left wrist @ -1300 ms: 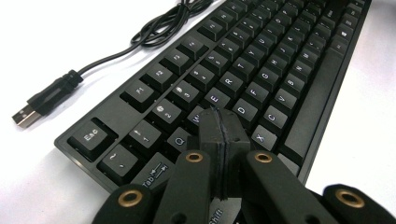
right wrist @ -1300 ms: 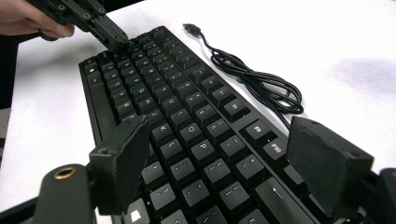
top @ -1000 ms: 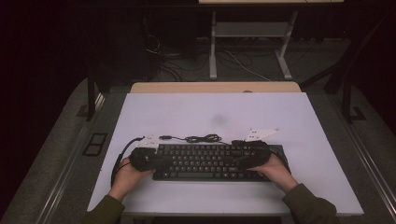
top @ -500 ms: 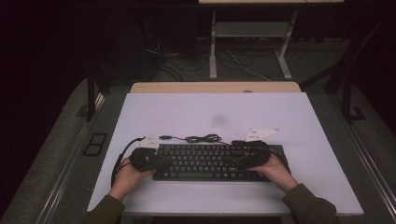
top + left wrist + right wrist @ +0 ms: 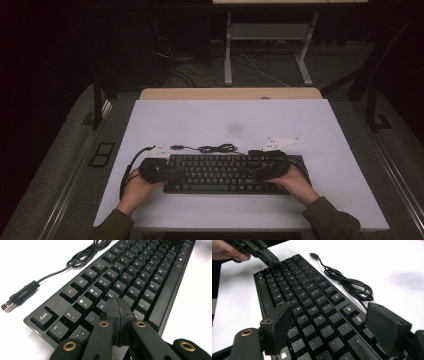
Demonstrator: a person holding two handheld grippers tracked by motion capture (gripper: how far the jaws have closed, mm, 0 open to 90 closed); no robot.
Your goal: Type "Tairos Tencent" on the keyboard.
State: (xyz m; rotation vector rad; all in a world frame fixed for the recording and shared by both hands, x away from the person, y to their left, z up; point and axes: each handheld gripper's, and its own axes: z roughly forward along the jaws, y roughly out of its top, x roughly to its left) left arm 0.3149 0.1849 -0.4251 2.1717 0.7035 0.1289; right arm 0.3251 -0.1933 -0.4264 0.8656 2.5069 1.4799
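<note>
A black keyboard (image 5: 220, 172) lies along the near part of the white table, between both hands. My left gripper (image 5: 162, 170) rests over its left end. In the left gripper view that gripper (image 5: 118, 302) is shut, its pads pressed together just above the keys (image 5: 140, 272) near W and E, holding nothing. My right gripper (image 5: 260, 162) hovers over the keyboard's right end. In the right gripper view it (image 5: 329, 315) stands wide open above the keys (image 5: 307, 297), and the left gripper (image 5: 272, 261) touches down at the far end.
The keyboard's loose cable (image 5: 215, 148) is coiled just behind it, ending in an unplugged USB plug (image 5: 17, 298). Bare white table (image 5: 230, 120) stretches beyond to a wooden strip (image 5: 230, 93). Farther back, a metal-legged desk (image 5: 265, 50) and floor cables stand in the dark.
</note>
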